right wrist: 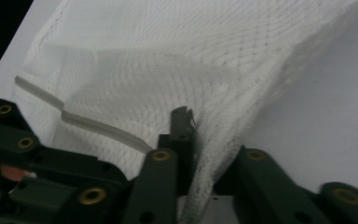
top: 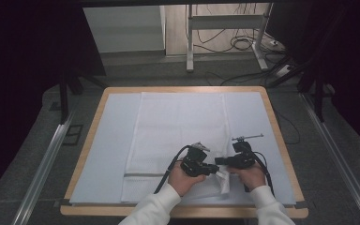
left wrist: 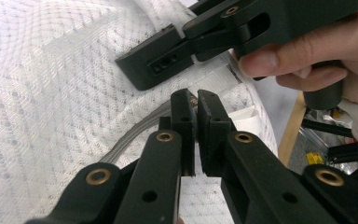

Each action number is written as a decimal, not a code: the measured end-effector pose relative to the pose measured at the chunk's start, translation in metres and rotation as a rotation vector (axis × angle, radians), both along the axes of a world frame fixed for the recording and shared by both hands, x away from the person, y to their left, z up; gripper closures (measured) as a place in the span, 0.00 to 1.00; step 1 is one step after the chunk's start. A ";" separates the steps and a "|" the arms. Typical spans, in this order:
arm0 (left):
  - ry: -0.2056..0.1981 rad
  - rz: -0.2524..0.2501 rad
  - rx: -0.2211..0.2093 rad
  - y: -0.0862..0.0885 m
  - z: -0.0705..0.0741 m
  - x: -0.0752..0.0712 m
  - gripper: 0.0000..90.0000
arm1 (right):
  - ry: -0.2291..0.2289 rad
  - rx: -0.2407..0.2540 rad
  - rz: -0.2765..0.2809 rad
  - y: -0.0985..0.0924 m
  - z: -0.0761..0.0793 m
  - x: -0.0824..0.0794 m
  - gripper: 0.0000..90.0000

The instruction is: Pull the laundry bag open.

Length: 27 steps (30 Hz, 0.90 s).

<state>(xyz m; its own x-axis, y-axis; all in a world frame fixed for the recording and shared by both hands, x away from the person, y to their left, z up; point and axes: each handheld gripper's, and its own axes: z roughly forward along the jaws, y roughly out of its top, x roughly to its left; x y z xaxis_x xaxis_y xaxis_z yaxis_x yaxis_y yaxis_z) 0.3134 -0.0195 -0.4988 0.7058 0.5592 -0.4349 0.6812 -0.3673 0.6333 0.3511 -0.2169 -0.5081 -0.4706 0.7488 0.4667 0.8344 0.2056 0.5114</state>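
A white mesh bag (top: 178,126) lies flat in the middle of the table, with a grey zipper (top: 145,175) along its near end. Both grippers meet at the bag's near right corner, which is lifted off the cover. My left gripper (top: 214,168) points right; in the left gripper view its jaws (left wrist: 196,107) are closed at the end of the zipper (left wrist: 135,133), on what looks like the small pull. My right gripper (top: 218,161) points left. In the right gripper view it (right wrist: 193,126) is shut on a pinch of mesh (right wrist: 168,60), which drapes over one jaw.
A pale cover sheet (top: 108,140) lies over the wooden table (top: 281,140). The table's near edge is just behind the person's white sleeves (top: 154,206). Metal rails (top: 47,159) run along the floor on both sides. Desk legs and cables (top: 243,42) stand beyond the far edge.
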 end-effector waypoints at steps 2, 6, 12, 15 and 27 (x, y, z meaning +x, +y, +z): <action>0.005 -0.002 0.000 0.000 -0.001 0.000 0.96 | -0.003 0.008 0.011 -0.001 0.001 0.000 0.98; 0.019 -0.005 -0.002 -0.001 -0.004 0.001 0.96 | -0.004 0.012 0.023 -0.002 0.001 0.000 0.98; 0.033 -0.002 -0.007 0.001 -0.006 0.003 0.96 | -0.003 0.031 0.024 -0.005 0.001 0.000 0.98; 0.037 0.004 -0.006 0.002 -0.007 0.003 0.96 | -0.003 0.031 0.027 -0.006 0.001 0.000 0.98; 0.043 0.011 -0.004 0.004 -0.010 0.003 0.96 | -0.015 0.032 0.030 -0.007 0.001 -0.002 0.98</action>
<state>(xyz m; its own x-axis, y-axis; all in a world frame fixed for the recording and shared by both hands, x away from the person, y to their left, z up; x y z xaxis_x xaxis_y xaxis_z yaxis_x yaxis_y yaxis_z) 0.3165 -0.0155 -0.5088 0.6805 0.5648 -0.4668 0.7116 -0.3574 0.6049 0.3495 -0.2235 -0.5067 -0.4997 0.7188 0.4833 0.8204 0.2138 0.5303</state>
